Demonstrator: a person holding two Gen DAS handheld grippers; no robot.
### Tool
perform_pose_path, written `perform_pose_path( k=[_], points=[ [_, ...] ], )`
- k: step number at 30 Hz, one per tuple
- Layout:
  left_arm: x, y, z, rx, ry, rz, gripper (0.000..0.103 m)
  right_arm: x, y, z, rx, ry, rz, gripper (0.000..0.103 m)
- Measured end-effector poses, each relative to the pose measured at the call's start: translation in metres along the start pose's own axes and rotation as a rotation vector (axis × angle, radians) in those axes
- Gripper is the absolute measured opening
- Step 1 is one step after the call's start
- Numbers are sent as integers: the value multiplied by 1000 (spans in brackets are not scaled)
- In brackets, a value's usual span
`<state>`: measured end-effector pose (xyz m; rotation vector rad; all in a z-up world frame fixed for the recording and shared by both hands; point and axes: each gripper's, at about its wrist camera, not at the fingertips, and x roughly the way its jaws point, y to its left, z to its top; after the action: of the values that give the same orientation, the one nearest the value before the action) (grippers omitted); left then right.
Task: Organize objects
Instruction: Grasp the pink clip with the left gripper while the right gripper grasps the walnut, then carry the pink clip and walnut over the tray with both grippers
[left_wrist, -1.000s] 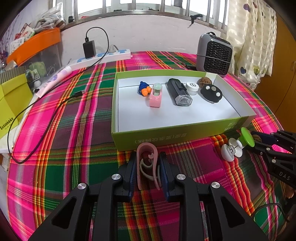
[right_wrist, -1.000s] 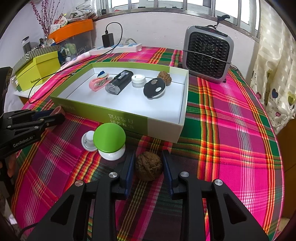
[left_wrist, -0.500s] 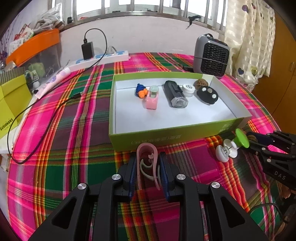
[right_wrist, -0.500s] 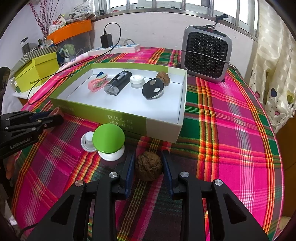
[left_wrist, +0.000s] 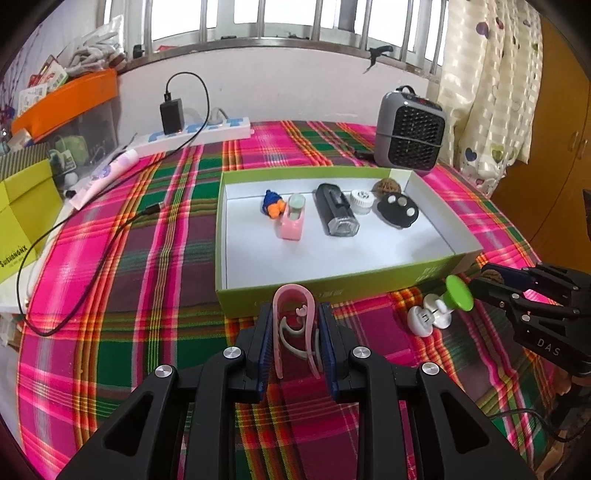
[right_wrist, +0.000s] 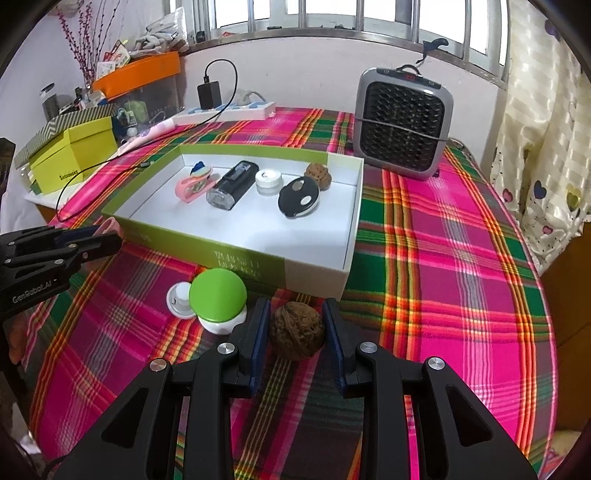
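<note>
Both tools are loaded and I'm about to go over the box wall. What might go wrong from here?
1. The walnut is round and held only at its sides by the right tool; it may slip and roll across the cloth.
2. The green-topped piece sits close beside that tool and could get knocked.
3. The pink clip in the left tool sticks out past the fingertips and could catch the box front wall if carried low.

Walnut is showing only partly behind the right gripper. Box print is reading too blurred. Yellow box is running off the left edge.
</note>
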<state>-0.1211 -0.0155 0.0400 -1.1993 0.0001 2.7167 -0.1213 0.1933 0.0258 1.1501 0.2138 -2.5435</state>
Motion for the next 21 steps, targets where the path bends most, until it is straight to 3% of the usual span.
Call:
perform_pose_path(
  k=[21],
  points=[
    [-4,1,20,9,-28,-1,21,-8,2,18,-18,-39,-2,30]
  ],
)
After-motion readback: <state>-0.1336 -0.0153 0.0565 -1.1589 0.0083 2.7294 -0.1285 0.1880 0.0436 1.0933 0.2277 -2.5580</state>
